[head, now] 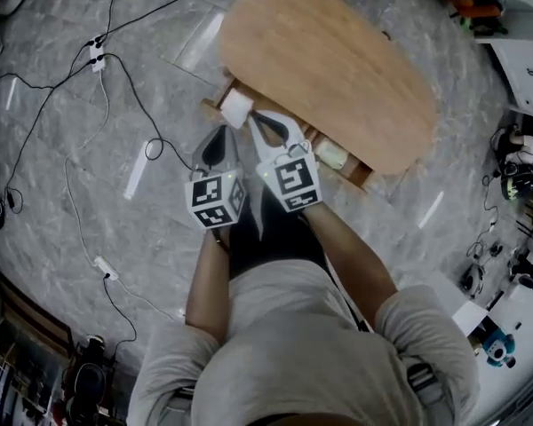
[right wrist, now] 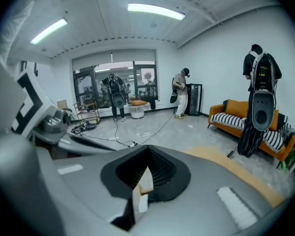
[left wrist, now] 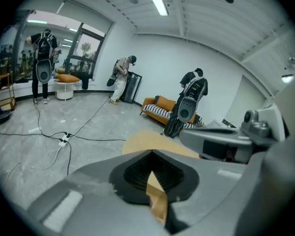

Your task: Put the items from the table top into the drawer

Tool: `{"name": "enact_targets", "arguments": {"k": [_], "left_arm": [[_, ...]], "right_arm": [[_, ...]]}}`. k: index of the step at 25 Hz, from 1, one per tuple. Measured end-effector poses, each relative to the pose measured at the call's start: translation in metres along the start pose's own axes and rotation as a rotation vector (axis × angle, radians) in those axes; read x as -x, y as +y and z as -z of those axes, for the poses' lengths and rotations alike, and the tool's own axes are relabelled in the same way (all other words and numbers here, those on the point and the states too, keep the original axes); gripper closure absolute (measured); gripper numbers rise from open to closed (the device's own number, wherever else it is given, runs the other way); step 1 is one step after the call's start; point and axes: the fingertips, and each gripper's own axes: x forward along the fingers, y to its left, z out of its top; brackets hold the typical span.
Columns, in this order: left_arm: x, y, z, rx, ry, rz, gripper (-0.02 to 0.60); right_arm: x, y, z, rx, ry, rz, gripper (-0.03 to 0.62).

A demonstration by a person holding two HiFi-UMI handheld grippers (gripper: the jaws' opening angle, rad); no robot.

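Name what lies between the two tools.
Nothing. In the head view only a thin strip of floor shows between the left tool and the right tool, held side by side by the open drawer.

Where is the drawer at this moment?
Head view, centre: the drawer stands open at the near edge of the wooden table, just beyond the left gripper and right gripper.

Grey marbled floor (head: 400, 247), orange sofa (right wrist: 219, 111) (striped cushions), ceiling strip lights (right wrist: 155, 11)
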Motion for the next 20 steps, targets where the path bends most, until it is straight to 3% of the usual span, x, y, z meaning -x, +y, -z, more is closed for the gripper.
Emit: {"name": "enact_targets", "arguments": {"k": [5,10,16,20], "left_arm": [[0.018,-0.027,-0.031,-0.072,-0.021,0.045,0.561],[0.032,-0.054,-0.071,-0.084,-0.080,0.099,0.561],[0.044,-0.086,-0.143,-0.145,-0.191,0.146,0.561],[0.058,-0.117,-0.170,-0.212,-0.237,0.213,0.561]], "right_arm": [[0.031,0.003,-0.048,0.010,-0.070,0.032,0.588],[0.069,-0.009,-0.082,-0.143,-0.176,0.112,0.588],[0.098,-0.032,-0.136,-0.076,-0.280,0.173,0.588],[0.125,-0.041,-0.168,-0.084,-0.354,0.216,0.588]]}}
